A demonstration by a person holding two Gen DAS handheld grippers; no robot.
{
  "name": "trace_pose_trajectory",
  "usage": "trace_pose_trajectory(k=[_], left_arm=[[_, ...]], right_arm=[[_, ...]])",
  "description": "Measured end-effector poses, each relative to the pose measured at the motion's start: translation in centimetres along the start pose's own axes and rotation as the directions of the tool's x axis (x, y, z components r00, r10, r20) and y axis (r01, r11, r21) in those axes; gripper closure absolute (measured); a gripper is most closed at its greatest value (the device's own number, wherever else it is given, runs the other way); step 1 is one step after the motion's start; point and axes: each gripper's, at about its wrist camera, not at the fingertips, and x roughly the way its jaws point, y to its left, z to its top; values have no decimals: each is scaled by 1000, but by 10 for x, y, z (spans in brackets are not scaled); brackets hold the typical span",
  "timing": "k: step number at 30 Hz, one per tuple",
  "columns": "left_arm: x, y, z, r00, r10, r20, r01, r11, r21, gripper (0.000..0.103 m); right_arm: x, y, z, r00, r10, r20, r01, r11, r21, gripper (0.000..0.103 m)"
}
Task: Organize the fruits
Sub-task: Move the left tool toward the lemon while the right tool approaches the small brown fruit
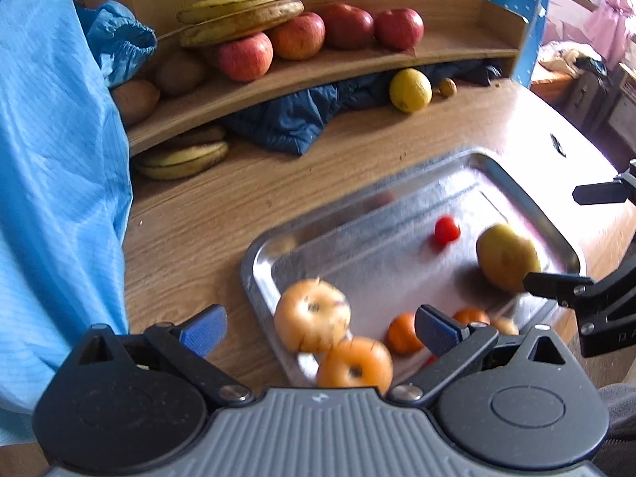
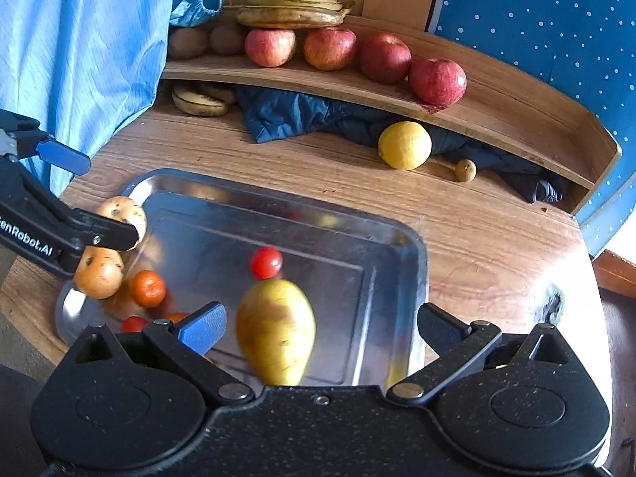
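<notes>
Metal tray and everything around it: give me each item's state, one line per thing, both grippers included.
Metal tray: flat on the table, holding fruit.
Yellow mango: loose in the tray, between the right gripper's fingers, ungripped.
Cherry tomato: loose in the tray.
Lemon: on the table, outside the tray.
Apples: lined up on the shelf.
Bananas: resting on the apples.
Left gripper: open, empty.
Right gripper: open.

White lettering, cut off at the picture's edge, is read as "enRobot.AI" on the black arm of the left gripper [image 2: 99, 214] in the right wrist view.
</notes>
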Motion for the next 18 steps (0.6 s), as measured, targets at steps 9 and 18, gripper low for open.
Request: trace_pose_trajectory(k=[9,18], left_arm=[[21,-25,32,1000,1,-4,-1,999,-50,1],[43,-48,58,1000,-1,-9,0,995,-99,1]], right_arm=[[12,-38,6,1000,0,-5,0,1000,0,1],[29,-69,9,1000,15,1,-15,1000,6,1]])
